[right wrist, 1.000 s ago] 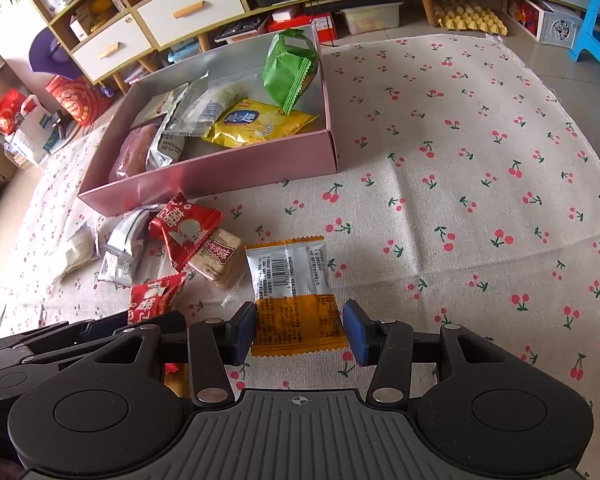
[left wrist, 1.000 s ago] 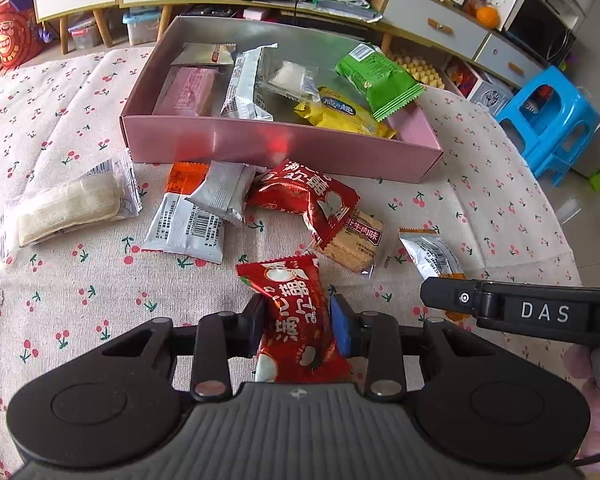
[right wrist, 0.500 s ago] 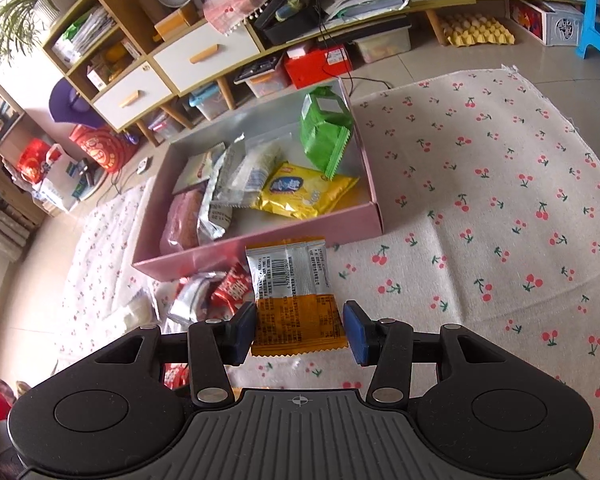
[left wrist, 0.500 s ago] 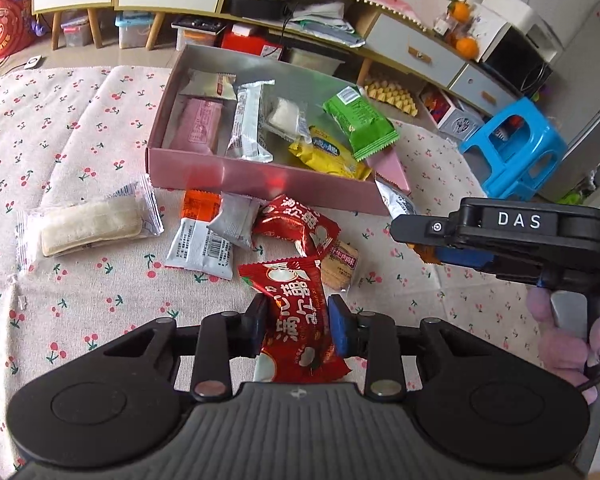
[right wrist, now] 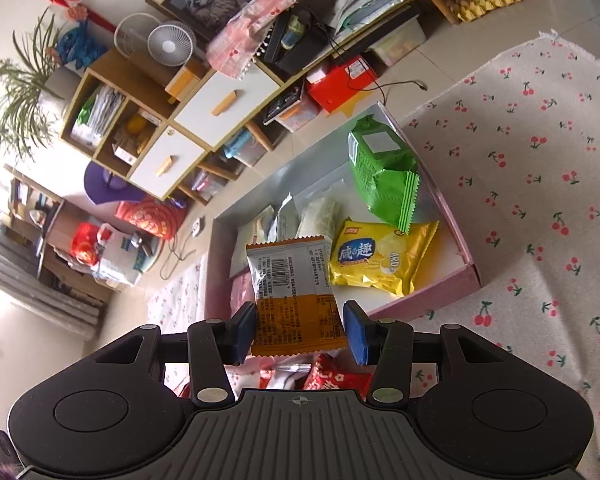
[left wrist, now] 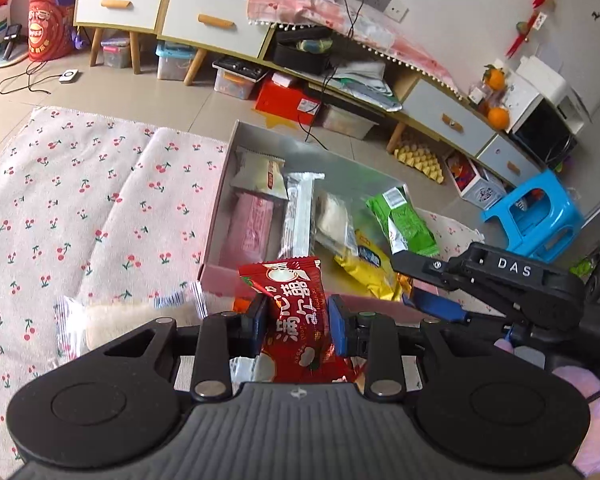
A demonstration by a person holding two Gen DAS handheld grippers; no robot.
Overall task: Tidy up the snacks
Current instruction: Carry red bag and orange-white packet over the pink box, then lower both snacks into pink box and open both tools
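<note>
My left gripper (left wrist: 298,320) is shut on a red snack packet (left wrist: 294,308) and holds it in the air just before the near wall of the pink box (left wrist: 220,276). My right gripper (right wrist: 300,332) is shut on an orange and grey snack packet (right wrist: 292,288), held above the box's near wall (right wrist: 424,294). The right gripper also shows in the left wrist view (left wrist: 428,300), at the box's right front corner. Inside the box lie a green packet (right wrist: 380,176), a yellow packet (right wrist: 376,260), a pink bar (left wrist: 250,232) and several pale packets.
A clear-wrapped pale cake (left wrist: 132,320) lies on the cherry-print cloth (left wrist: 80,208) left of the box. Loose red and white packets (right wrist: 320,376) lie under the right gripper. A low cabinet (left wrist: 180,12), storage bins and a blue stool (left wrist: 536,216) stand beyond the cloth.
Both grippers have lifted their packets off the cloth and moved forward to the box. The views have tilted up, so more of the room shows.
</note>
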